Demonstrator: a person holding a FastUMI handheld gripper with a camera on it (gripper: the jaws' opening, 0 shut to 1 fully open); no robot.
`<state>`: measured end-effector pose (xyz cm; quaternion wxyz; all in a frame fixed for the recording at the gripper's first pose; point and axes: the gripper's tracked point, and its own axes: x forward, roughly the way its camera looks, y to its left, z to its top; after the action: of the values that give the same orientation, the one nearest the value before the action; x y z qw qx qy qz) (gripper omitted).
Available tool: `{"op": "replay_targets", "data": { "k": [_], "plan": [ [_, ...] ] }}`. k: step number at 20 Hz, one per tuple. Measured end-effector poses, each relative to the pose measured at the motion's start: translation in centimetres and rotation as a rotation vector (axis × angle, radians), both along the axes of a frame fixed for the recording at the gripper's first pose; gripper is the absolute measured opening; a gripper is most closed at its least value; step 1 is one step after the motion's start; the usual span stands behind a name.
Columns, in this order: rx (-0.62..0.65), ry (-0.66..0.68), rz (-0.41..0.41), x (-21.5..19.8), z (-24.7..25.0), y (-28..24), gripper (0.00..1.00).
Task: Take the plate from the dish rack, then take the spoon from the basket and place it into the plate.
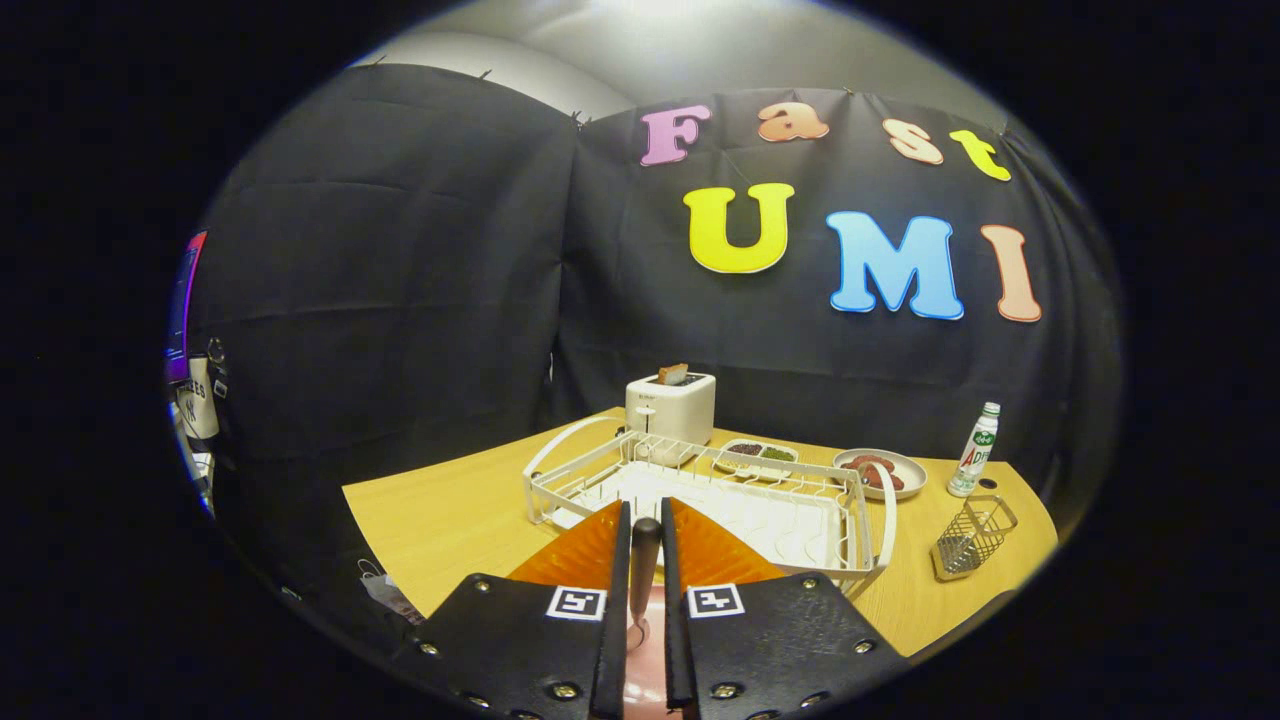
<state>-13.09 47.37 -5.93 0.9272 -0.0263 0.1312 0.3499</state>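
The tool [645, 540] has its fingers nearly together, clamped on a spoon [643, 560] whose handle stands between them; an orange plate [715, 555] lies just beneath, on the worktop [450, 520] before the rack [760, 500]; the wire basket [970, 540] sits apart, near a bottle [975, 450]; a toaster [670, 405] stands behind the rack.

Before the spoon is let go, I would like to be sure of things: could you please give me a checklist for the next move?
1. Plate out of the rack: ok.
2. Spoon out of the basket: ok.
3. Gripper shut on spoon: ok, handle between both fingers.
4. Spoon over plate: ok, plate shows on either side of the fingers.
5. Spoon's height above plate: cannot tell.
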Motion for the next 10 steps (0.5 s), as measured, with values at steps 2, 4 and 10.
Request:
{"op": "replay_targets", "data": {
  "k": [2,4,10],
  "plan": [
    [0.011,-0.019,-0.009,0.4,1.5,-0.9,0.15],
    [0.018,-0.025,-0.014,0.9,2.6,-1.6,0.15],
    [0.054,-0.055,-0.079,3.0,7.0,-5.5,0.15]
  ]
}}
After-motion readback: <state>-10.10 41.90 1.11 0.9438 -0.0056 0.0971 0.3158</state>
